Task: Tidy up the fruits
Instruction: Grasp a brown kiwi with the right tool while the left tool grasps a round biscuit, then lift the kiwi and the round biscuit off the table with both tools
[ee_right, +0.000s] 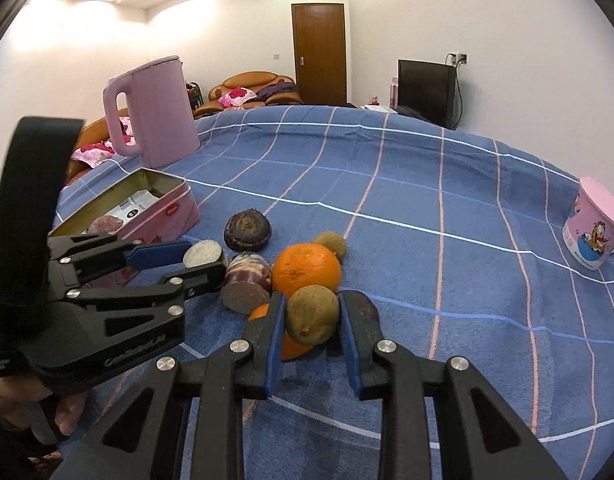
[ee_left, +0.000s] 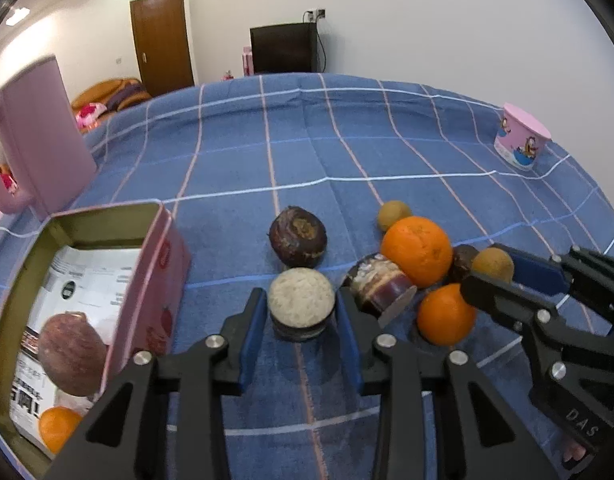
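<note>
White walls, a brown door [ee_right: 318, 54] and a dark screen [ee_right: 426, 87] stand behind a counter [ee_left: 347, 152] spread with a blue checked cloth. Taking the pink tin [ee_left: 155, 280] as the landmark: it lies open at the near left of the cloth, with a reddish fruit [ee_left: 71, 354] and a small orange [ee_left: 59, 428] inside on printed paper. A pink kettle [ee_right: 153, 112] stands just behind the tin. Right of the tin lies the loose pile of fruit: a dark purple round fruit [ee_left: 298, 236], a cut purple piece [ee_left: 377, 286] lying on its side, a large orange [ee_left: 416, 250], a smaller orange [ee_left: 445, 314], and a small brown fruit [ee_left: 394, 215] at the far edge of the pile. The left hand-held gripper [ee_left: 301, 316] sits just right of the tin, its blue pads pressed on both sides of a halved fruit [ee_left: 300, 304] whose pale cut face points up. The right hand-held gripper [ee_right: 313, 314], further right among the pile, is clamped on a brown kiwi-like fruit [ee_right: 313, 312], beside the large orange. A pink cartoon cup [ee_left: 521, 142] stands well away from the tin, at the far right.
</note>
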The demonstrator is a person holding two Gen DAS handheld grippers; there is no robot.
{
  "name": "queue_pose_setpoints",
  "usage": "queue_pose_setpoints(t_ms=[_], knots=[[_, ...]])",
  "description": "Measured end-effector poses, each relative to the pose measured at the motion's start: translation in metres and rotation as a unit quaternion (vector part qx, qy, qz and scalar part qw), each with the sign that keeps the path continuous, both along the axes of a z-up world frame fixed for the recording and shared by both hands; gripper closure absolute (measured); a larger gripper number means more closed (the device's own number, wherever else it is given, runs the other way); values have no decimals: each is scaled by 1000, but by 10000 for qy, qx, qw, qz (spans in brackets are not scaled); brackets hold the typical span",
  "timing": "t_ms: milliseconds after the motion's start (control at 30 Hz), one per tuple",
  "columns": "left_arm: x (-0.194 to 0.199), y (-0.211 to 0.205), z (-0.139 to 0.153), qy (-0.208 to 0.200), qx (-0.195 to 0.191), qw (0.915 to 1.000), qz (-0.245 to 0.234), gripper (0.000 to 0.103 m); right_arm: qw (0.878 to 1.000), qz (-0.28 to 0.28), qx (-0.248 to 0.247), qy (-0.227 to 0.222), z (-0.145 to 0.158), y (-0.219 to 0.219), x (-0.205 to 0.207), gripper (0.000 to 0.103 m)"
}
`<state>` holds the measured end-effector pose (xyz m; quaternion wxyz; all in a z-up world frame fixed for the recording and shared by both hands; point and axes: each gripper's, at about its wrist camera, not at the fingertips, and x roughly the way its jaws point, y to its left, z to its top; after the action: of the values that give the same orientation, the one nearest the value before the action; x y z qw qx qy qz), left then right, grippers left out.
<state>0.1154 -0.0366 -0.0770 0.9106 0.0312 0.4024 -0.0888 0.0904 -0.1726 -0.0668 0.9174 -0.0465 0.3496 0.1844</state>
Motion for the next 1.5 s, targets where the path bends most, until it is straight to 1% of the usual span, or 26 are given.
queue_pose_setpoints(t_ms=[233, 367, 733, 867, 1100, 1500], knots=[[-3, 5, 1, -24, -200, 9998, 0, 68, 10000, 32, 27, -61, 1, 0, -2, 75], [-8, 7, 5, -170, -268, 9995, 24, 68, 9998, 31, 104, -173, 4, -3, -6, 75], [-22, 10, 16, -630, -204, 9977, 142, 68, 9990, 126, 127, -410, 10, -2, -15, 75], [-24, 11, 18, -723, -196, 9970, 189, 68, 9986, 150, 140, -486, 11, -2, -17, 75], [-33, 11, 24, -1019, -130, 9944, 233, 68, 9974, 154, 229, -663, 15, -5, -23, 75], [-40, 12, 28, -1231, -125, 9917, 336, 68, 9954, 162, 301, -892, 18, -7, -31, 75]])
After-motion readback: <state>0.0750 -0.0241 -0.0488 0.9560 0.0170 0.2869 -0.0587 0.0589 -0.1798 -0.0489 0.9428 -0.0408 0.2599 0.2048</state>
